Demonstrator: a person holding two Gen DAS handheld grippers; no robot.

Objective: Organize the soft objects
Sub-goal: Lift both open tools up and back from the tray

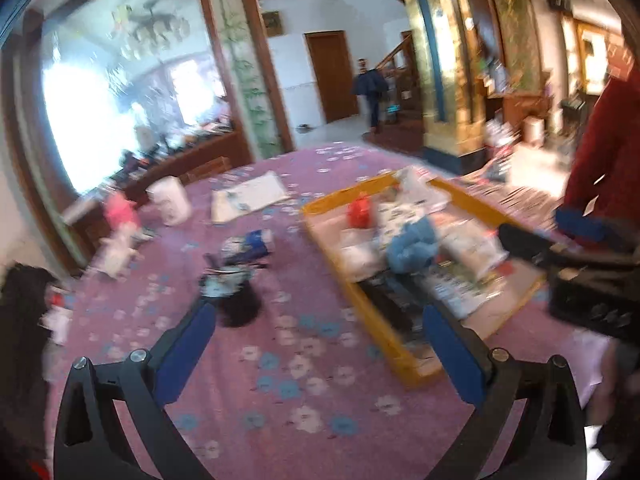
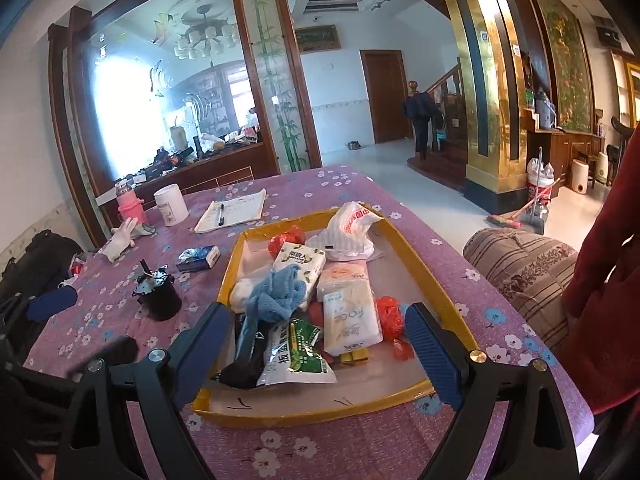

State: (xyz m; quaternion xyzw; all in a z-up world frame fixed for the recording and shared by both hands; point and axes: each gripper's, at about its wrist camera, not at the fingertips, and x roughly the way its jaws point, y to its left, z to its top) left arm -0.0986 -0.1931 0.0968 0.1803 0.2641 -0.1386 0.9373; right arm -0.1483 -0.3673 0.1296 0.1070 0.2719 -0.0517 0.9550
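The yellow tray [image 2: 420, 276] sits on the purple flowered tablecloth [image 2: 320, 448] and holds the soft objects in one loose pile: a blue cloth [image 2: 276, 292], tissue packs [image 2: 348, 316], a green-and-white packet [image 2: 296, 352], red bags [image 2: 390, 314] and a white plastic bag [image 2: 348, 228].

The right gripper [image 2: 316, 344] hangs over the tray's near edge, jaws wide apart, nothing between them. The left gripper [image 1: 320, 348] hangs over bare cloth just left of the tray, jaws also spread, empty.

Left of the tray stand a black cup [image 2: 158, 294], a blue packet [image 2: 199, 258], a white glove [image 2: 122, 238], a white jar [image 2: 171, 204], a pink bottle [image 2: 129, 204] and a notepad [image 2: 232, 210].
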